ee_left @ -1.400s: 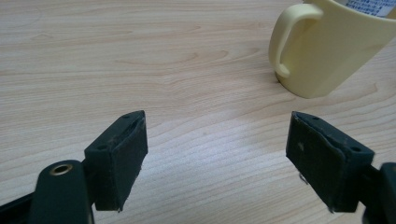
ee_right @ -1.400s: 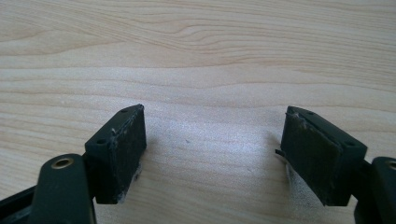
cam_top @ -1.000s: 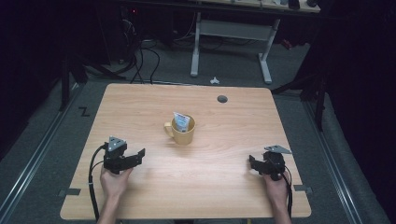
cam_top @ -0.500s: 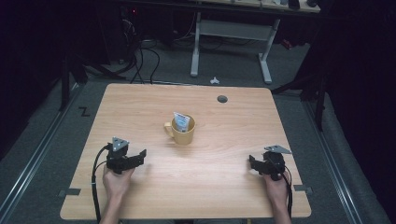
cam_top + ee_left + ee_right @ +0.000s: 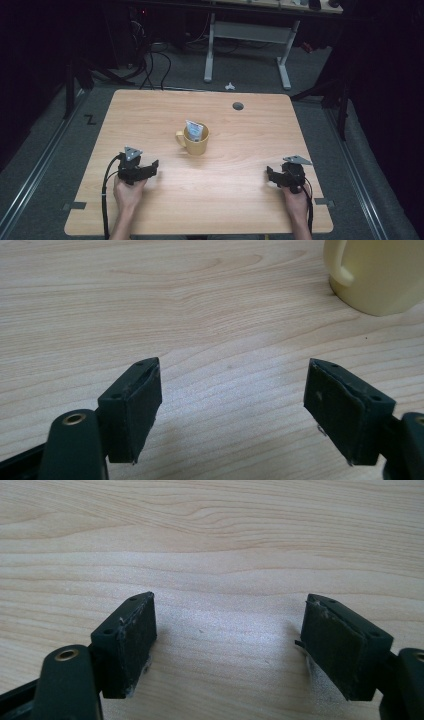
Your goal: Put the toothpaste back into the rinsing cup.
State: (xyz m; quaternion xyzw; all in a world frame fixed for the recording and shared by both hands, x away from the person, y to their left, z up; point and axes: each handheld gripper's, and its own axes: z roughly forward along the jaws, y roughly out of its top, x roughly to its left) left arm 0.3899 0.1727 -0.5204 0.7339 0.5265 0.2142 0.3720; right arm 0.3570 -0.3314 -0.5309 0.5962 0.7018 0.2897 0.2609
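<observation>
left jaws: spread wide, nothing between them, bare wood under both black pads (image 5: 135,407)
right jaws: spread wide too, nothing between them, bare wood under its pads (image 5: 127,642)
grippers: 2, black, two-jaw, hand-held; left gripper (image 5: 150,167) near the table's front left, right gripper (image 5: 270,176) near the front right, well apart, both low over the tabletop
hands: 2, one behind each gripper, forearms coming in from the near edge
mug: 1, pale yellow ceramic mug with a handle (image 5: 194,140), upright near the table's centre, ahead of the left gripper and apart from it; handle faces the left side
tube: 1, small white-and-blue tube (image 5: 194,131) standing tilted inside the mug, top sticking out above the rim
table: 1, light wooden rectangular table (image 5: 220,200); 1 round dark hole (image 5: 238,106) near its far edge
</observation>
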